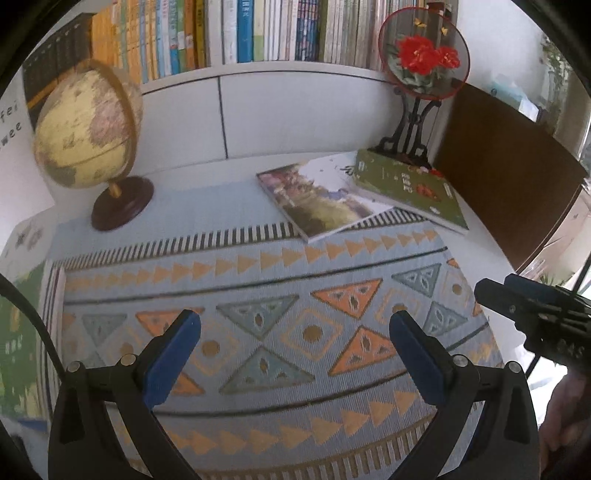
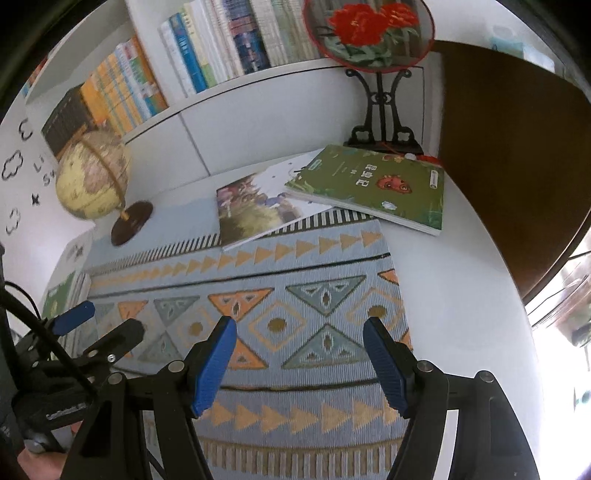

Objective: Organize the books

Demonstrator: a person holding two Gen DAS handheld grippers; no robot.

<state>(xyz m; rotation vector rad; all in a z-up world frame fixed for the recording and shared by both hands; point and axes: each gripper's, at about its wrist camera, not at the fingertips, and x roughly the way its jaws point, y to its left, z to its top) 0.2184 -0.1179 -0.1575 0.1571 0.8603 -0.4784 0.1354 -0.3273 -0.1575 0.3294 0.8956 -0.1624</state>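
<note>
A green book (image 1: 410, 186) (image 2: 373, 184) lies flat at the far right of the white table, partly over a picture book (image 1: 317, 199) (image 2: 251, 206) with a painted cover. Another green book (image 1: 18, 339) (image 2: 61, 291) lies at the table's left edge. My left gripper (image 1: 295, 325) is open and empty above the patterned mat, well short of the books. My right gripper (image 2: 301, 328) is open and empty too, above the mat. Each gripper shows in the other's view, the right one (image 1: 535, 306) and the left one (image 2: 92, 325).
A patterned blue and orange mat (image 1: 258, 332) (image 2: 280, 295) covers the table's middle. A globe (image 1: 88, 129) (image 2: 94, 177) stands at the back left. A round flower fan on a black stand (image 1: 423, 59) (image 2: 373, 33) stands behind the green book. A shelf of upright books (image 1: 258, 29) (image 2: 207, 48) runs along the back.
</note>
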